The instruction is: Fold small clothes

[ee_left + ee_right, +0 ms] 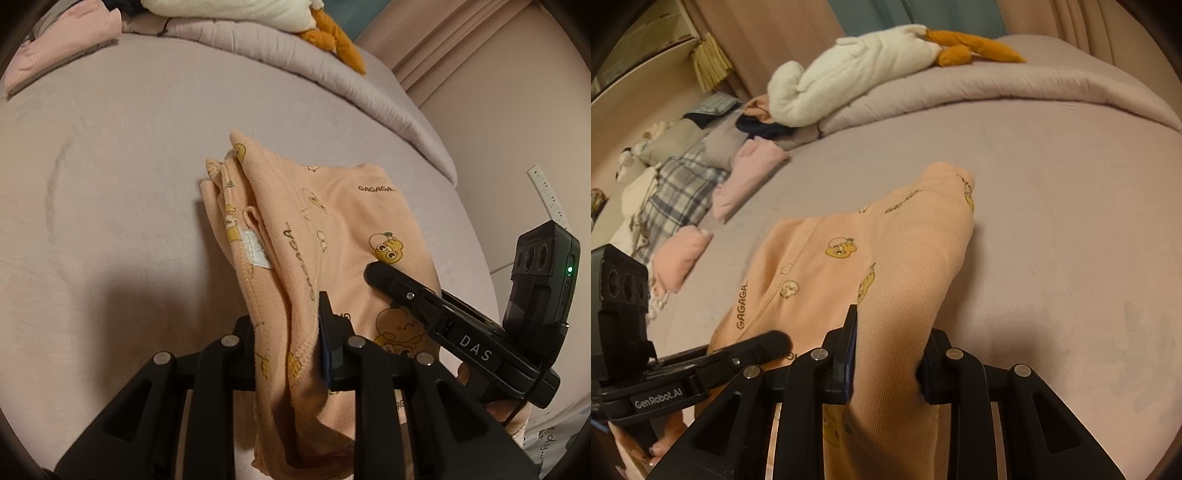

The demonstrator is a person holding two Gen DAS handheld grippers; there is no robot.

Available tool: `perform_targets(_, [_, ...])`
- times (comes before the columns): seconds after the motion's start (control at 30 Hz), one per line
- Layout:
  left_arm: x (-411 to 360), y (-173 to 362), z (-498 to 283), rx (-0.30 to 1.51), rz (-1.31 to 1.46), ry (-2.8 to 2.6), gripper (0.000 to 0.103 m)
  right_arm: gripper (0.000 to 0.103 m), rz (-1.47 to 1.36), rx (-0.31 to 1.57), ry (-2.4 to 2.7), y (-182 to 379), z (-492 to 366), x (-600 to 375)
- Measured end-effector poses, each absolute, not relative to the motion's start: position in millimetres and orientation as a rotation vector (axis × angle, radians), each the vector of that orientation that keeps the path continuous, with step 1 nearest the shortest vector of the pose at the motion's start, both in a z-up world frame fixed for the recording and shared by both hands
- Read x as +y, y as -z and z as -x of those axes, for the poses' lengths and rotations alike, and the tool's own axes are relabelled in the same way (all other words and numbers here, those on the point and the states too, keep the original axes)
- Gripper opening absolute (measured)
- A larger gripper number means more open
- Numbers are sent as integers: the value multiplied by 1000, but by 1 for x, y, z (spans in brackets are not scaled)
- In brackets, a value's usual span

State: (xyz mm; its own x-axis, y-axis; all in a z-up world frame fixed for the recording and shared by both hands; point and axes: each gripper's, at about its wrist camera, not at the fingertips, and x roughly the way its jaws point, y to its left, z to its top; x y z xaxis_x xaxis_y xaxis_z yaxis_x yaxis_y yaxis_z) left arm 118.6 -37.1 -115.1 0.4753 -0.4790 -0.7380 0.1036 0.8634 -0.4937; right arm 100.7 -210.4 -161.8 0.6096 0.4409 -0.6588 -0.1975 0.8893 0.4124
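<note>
The left gripper point(286, 332) and right gripper point(886, 363) each pinch bunched folds of the peach cartoon-printed cotton garment point(332, 229), its far end resting on the mauve velvety bed cover point(110, 184).

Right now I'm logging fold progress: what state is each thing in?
Peach garment: bunched, lifted at near edge, not folded flat.
Left tool: shut on garment.
Right tool: shut on garment.
Pink clothes: folded, lying on bed.
</note>
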Motion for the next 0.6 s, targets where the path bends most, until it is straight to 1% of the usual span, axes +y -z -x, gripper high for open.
perform_targets(0.1, [-39, 123, -123, 1050, 402, 368, 24, 28, -313, 875, -351, 170, -103, -211])
perform_targets(0.13, [-38, 124, -123, 1052, 390, 364, 24, 31, -302, 890, -323, 171, -104, -211])
perform_targets(0.17, [-38, 123, -122, 1049, 382, 362, 28, 35, -296, 892, -305, 171, -104, -211])
perform_targets(0.2, [-38, 122, -122, 1045, 373, 361, 30, 36, -297, 885, -286, 170, -102, -213])
perform_targets(0.23, [-37, 119, -120, 1038, 364, 357, 39, 41, -303, 880, -282, 169, -101, -216])
perform_targets(0.27, [-35, 115, -119, 1026, 360, 346, 50, 48, -308, 875, -282, 167, -99, -218])
perform_targets(0.3, [-33, 111, -116, 1011, 358, 336, 56, 50, -310, 869, -281, 165, -97, -220])
perform_targets(0.33, [-30, 105, -114, 993, 356, 326, 68, 56, -306, 853, -272, 158, -93, -222])
perform_targets(0.37, [-27, 97, -110, 973, 355, 315, 73, 63, -301, 838, -265, 153, -90, -224])
perform_targets(0.4, [-24, 88, -106, 946, 363, 317, 74, 66, -289, 815, -255, 144, -84, -225])
perform_targets(0.43, [-20, 83, -101, 931, 375, 328, 77, 72, -279, 792, -252, 139, -80, -227])
perform_targets(0.47, [-16, 75, -96, 914, 398, 349, 83, 81, -268, 768, -248, 131, -75, -227])
perform_targets(0.53, [-7, 58, -84, 876, 429, 371, 91, 91, -248, 709, -224, 115, -61, -232])
perform_targets(0.6, [-2, 42, -71, 822, 424, 367, 96, 92, -234, 667, -211, 103, -51, -233])
